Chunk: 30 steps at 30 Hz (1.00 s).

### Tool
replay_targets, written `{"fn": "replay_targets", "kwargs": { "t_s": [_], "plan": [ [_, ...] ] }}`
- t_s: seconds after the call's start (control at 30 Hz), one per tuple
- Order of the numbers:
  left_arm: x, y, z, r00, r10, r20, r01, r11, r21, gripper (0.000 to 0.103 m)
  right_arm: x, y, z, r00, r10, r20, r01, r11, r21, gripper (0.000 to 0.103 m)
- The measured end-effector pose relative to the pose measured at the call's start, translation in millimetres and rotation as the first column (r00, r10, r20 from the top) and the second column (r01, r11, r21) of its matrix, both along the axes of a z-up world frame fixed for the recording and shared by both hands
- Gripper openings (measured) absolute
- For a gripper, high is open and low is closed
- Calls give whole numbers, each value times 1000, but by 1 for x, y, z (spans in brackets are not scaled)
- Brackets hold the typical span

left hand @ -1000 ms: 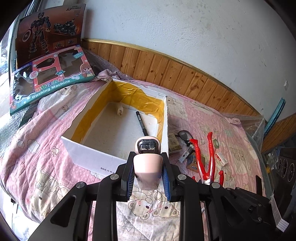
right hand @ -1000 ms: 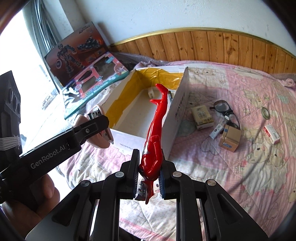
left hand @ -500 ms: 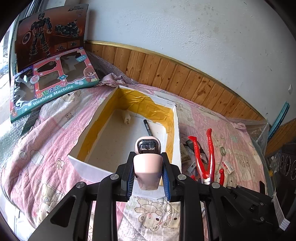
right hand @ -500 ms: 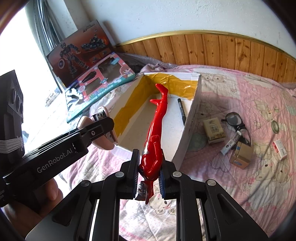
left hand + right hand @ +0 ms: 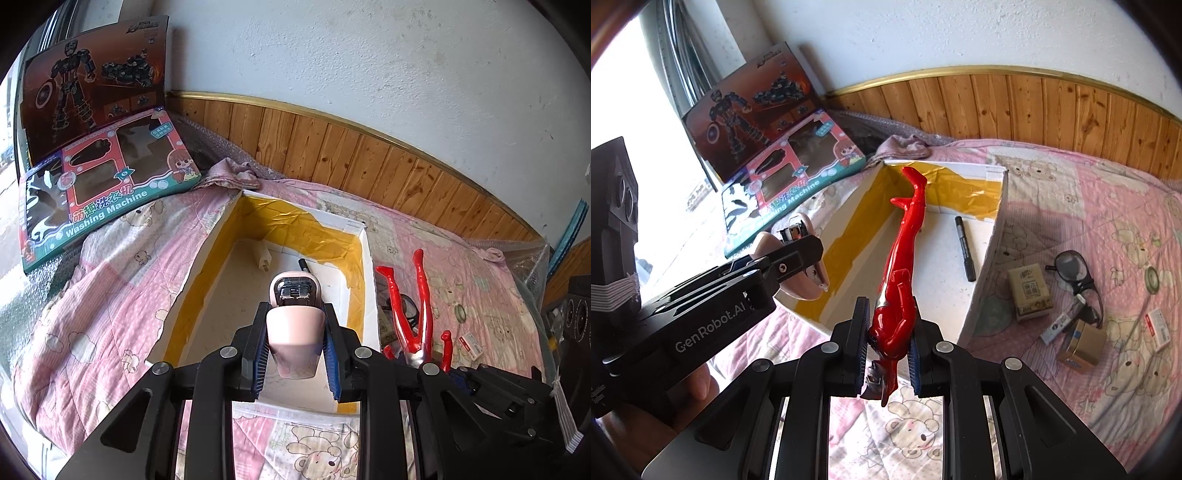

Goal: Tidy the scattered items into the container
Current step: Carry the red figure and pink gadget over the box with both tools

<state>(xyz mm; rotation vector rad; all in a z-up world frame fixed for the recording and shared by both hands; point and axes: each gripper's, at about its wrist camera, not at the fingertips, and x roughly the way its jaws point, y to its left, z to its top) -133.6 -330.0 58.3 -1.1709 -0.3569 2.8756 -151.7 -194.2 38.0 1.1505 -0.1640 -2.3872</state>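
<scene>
A white cardboard box (image 5: 364,258) (image 5: 991,236) lined with yellow tape lies open on the pink bedspread. Inside it lie a black marker (image 5: 964,248) (image 5: 303,265) and a small white plug (image 5: 263,258). My left gripper (image 5: 295,349) is shut on a pink shaver (image 5: 293,325), held over the box's near end; the shaver (image 5: 798,258) also shows at the left of the right wrist view. My right gripper (image 5: 886,354) is shut on a red toy figure (image 5: 905,258) (image 5: 417,314), legs pointing forward above the box.
On the bedspread right of the box lie a small tan carton (image 5: 1030,291), glasses (image 5: 1075,269), a brown box (image 5: 1082,347), a red-and-white packet (image 5: 1158,328) and a ring (image 5: 1152,275). Two toy boxes (image 5: 99,199) lean at the back left. A wood-panelled wall (image 5: 369,162) stands behind.
Both grippers have moved forward and over the box with their loads. The shaver now hangs above the box floor, and the red figure reaches further over the interior.
</scene>
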Motion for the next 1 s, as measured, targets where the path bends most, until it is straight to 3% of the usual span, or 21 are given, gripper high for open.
{"fn": "replay_targets", "kwargs": {
  "t_s": [0.67,1.0],
  "plan": [
    [-53,-15,-9,999,15,46,-15,1000,5,27,-56,-6,-5,999,18,50,-17,999,-27,19],
    [-84,-21,-30,991,-6,133,0,999,42,27,-90,-7,-20,994,22,111,-17,999,-43,19]
  ]
}}
